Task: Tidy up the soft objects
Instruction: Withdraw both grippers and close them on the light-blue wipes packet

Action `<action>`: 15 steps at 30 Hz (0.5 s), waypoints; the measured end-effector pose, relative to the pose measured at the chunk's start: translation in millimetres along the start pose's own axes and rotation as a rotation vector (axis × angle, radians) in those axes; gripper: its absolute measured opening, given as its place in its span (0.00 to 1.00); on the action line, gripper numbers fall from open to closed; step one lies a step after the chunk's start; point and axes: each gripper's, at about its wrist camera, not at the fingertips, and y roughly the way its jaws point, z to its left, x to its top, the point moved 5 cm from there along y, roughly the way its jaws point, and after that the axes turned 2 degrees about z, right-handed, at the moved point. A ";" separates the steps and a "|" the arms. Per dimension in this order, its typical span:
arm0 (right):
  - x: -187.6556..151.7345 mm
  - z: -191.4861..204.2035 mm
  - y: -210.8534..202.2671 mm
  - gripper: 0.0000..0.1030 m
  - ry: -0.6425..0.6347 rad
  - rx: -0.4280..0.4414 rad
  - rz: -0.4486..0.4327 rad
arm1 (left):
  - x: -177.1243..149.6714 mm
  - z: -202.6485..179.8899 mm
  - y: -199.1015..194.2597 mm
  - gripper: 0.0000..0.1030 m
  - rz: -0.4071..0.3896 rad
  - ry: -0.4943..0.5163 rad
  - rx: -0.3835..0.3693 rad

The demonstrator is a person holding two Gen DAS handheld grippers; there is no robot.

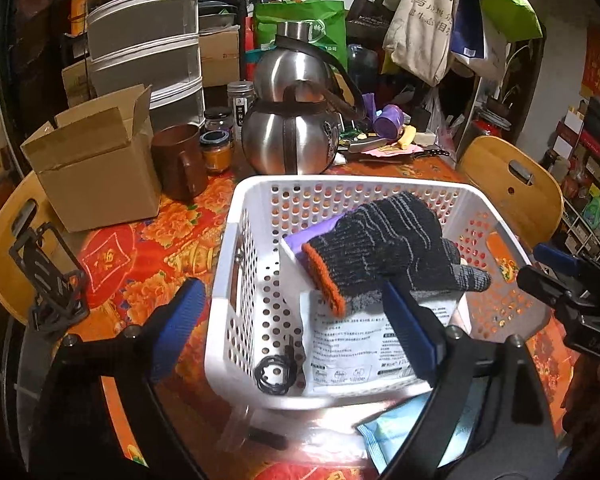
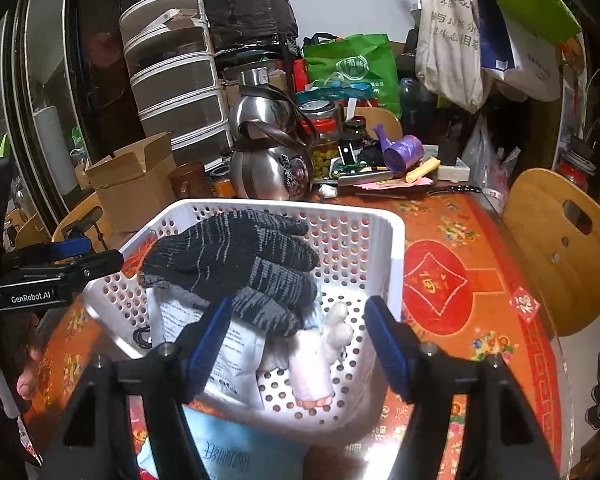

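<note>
left claw (image 1: 296, 320): spread wide, pinching nothing; one blue ribbed pad outside the basket's left wall, the other inside, just under the glove.
box (image 1: 96, 164): plain cardboard, flaps up, far left on desk.
mug (image 1: 178, 160): brown, hard, glossy, beside box.
kettle (image 1: 292, 120): steel, gourd-shaped, dark strap; behind basket.
basket (image 1: 236, 280): white rigid plastic w/ round holes, rounded corners, mid-desk.
hair tie (image 1: 274, 374): thin black coil, basket floor, near-left corner.
packet (image 1: 352, 344): white, flat, printed; leans inside basket, purple item behind it.
glove (image 1: 388, 244): task item. Dark knit w/ grey streaks, orange cuff, limp; draped on top of the packet, inside basket.
plush (image 2: 320, 344): pale, fuzzy, pink foot; on basket floor, right of packet.
right claw (image 2: 300, 344): spread, gripping nothing; pads either side of glove fingertips and plush, touch unclear.
blue pack (image 2: 228, 452): soft-looking, light blue, on desk in front of basket; prob. not sorted yet.
desk (image 2: 472, 280): red-orange floral cover under glossy clear sheet.
risk 1: glove only balanced on packet; a nudge from either claw could tip packet, glove slides.
risk 2: knit loops may snag on ribbed pads, glove gets dragged out on retreat.
risk 3: left claw straddles wall; pulling sideways could shove the light basket on slick sheet toward kettle.
</note>
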 end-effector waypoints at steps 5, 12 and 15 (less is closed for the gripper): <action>-8.4 0.5 -4.7 0.67 -0.012 -0.009 -0.001 | -14.3 5.5 -5.7 0.86 0.020 -0.035 0.016; -28.5 -0.1 -25.8 0.67 -0.008 0.020 -0.023 | -37.9 6.0 -20.6 0.86 0.031 -0.046 0.002; -40.5 -3.3 -40.5 0.68 0.012 0.031 -0.035 | -50.6 3.7 -30.6 0.86 0.051 -0.070 -0.032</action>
